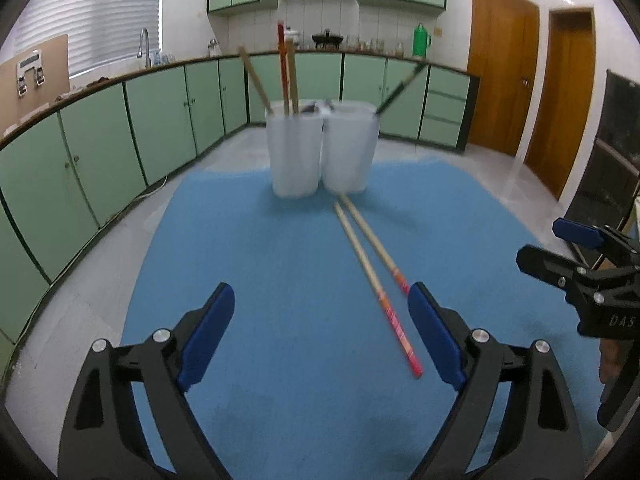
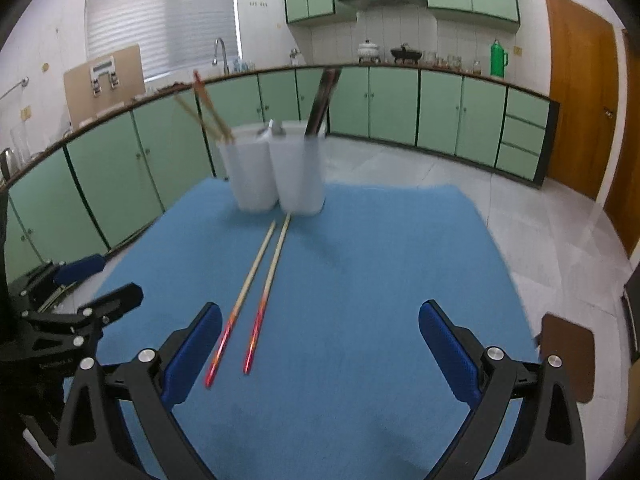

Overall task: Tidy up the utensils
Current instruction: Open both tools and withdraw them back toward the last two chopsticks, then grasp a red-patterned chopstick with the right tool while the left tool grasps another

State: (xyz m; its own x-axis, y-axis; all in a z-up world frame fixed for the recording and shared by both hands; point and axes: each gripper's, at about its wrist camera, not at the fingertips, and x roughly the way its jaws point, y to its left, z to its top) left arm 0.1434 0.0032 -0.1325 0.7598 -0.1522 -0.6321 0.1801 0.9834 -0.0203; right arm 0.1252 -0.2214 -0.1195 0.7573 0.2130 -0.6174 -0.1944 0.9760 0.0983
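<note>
We hold left gripper (image 1: 322, 336) & right gripper (image 2: 320, 354) w/ jaws apart, empty, over blue mat (image 2: 360, 280), two chopsticks (image 2: 256, 292) lying loose near white holders (image 2: 280, 172).

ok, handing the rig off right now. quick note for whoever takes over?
Left gripper: open, empty, low over the blue mat.
Right gripper: open, empty, beside it.
Two white holders stand side by side at the mat's far edge. The left one holds three wooden chopsticks; the right one holds dark chopsticks; something metallic shows between them, too blurred to name.
Done: those are sorted.
Left: two loose red-handled chopsticks lie on the mat, tips at the holders' base, handles toward the grippers. They probably go with the wooden ones in the left holder.
</note>
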